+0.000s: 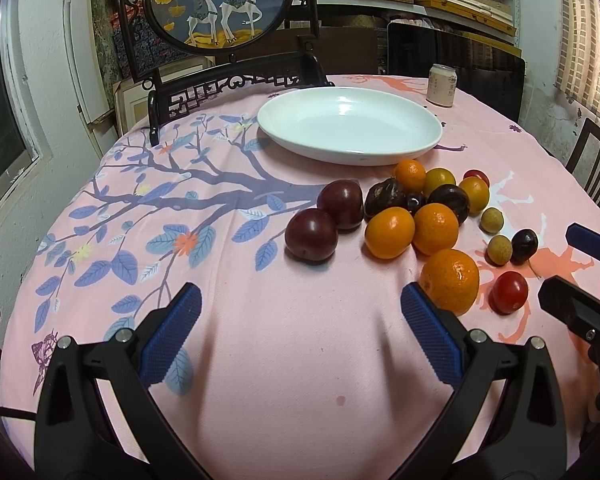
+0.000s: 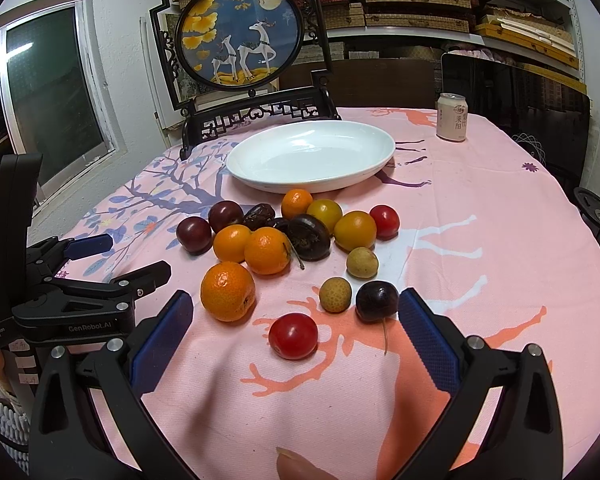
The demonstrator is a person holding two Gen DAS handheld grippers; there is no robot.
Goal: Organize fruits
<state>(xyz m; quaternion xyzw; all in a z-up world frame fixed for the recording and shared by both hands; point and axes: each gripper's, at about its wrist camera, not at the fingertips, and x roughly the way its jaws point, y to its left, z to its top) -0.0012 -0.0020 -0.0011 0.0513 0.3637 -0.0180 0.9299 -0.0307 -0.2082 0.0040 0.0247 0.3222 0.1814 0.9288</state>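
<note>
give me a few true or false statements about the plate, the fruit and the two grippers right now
1. The white plate is empty. True.
2. Both grippers hold fruit. False: the left gripper and the right gripper are open and hold nothing.
3. A drink can stands on the table beyond the plate. True.
4. The large orange lies inside the plate. False: it sits on the tablecloth, in front of the plate.
5. The red tomato lies between the right gripper's fingers in the right wrist view, not clamped. True.
</note>
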